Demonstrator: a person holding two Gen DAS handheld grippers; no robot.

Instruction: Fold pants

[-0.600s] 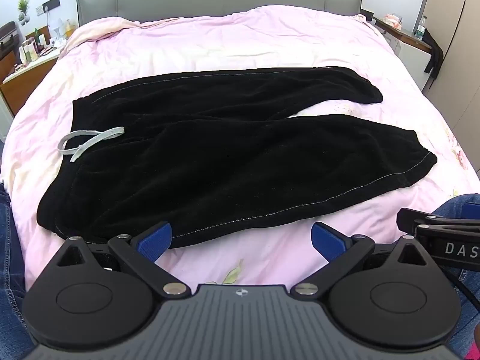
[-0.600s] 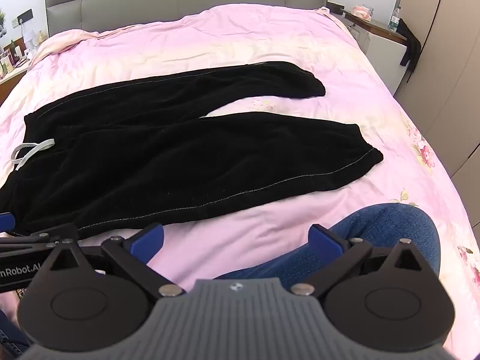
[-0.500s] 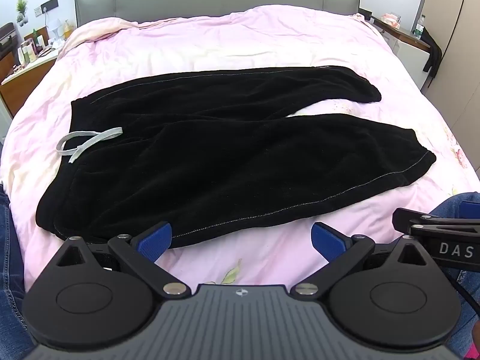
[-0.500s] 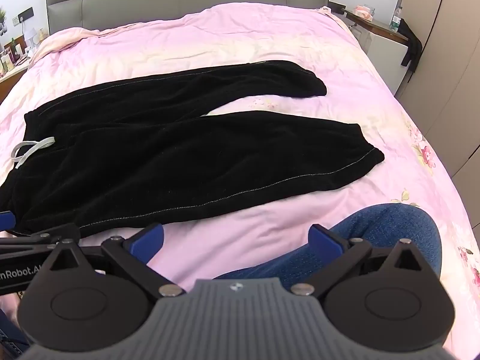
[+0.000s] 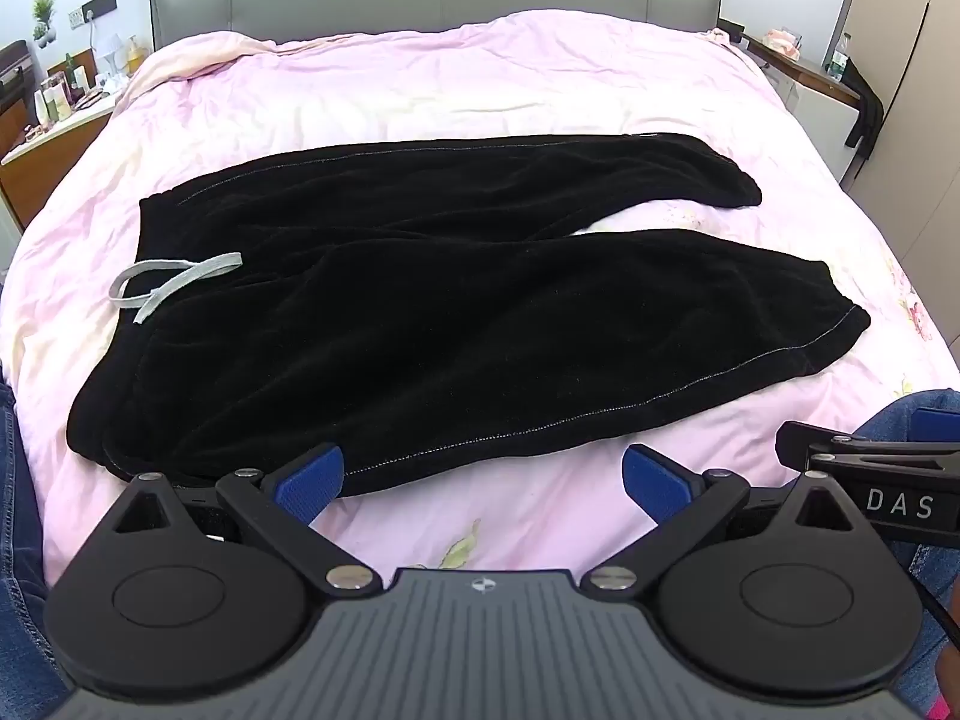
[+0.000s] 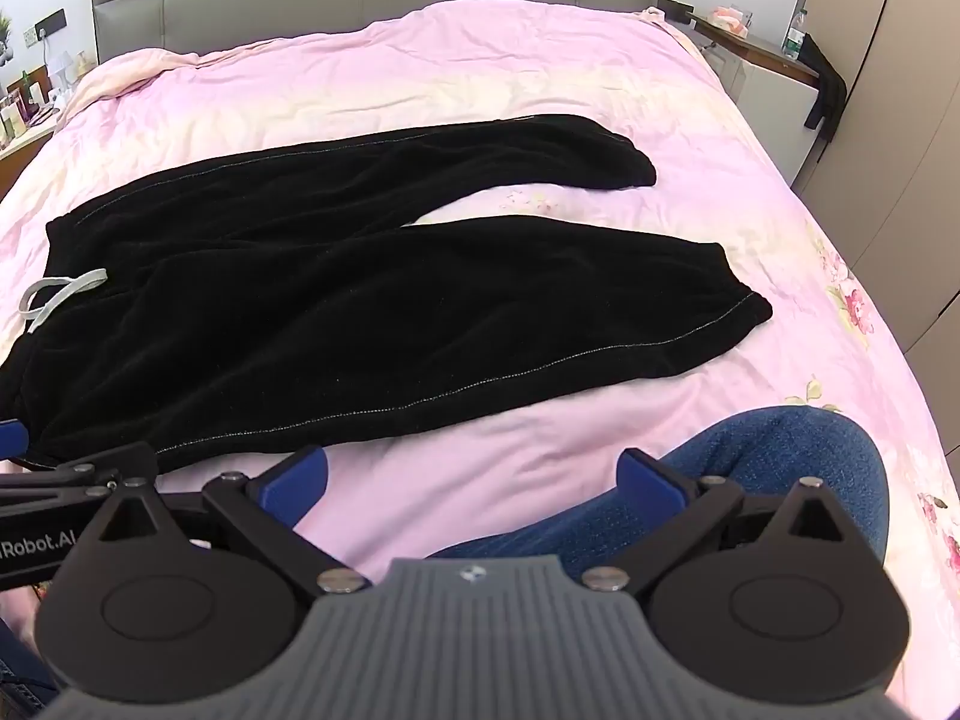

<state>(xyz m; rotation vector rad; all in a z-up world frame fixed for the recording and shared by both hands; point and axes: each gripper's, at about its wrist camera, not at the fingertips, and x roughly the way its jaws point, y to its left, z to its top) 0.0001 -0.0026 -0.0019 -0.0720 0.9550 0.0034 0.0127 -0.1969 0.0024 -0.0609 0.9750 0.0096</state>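
Left wrist view, one black pants (image 5: 420, 312), two legs, one drawstring (image 5: 174, 279)

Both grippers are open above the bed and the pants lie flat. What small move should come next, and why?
Probably lower the left gripper onto the near edge of the pants by the waist. Both it and the right gripper are open and hold nothing, the legs lie spread apart on the bed, and that edge sits just ahead of the left fingers.

One pants (image 5: 432, 312), two tools (image 5: 483, 480)
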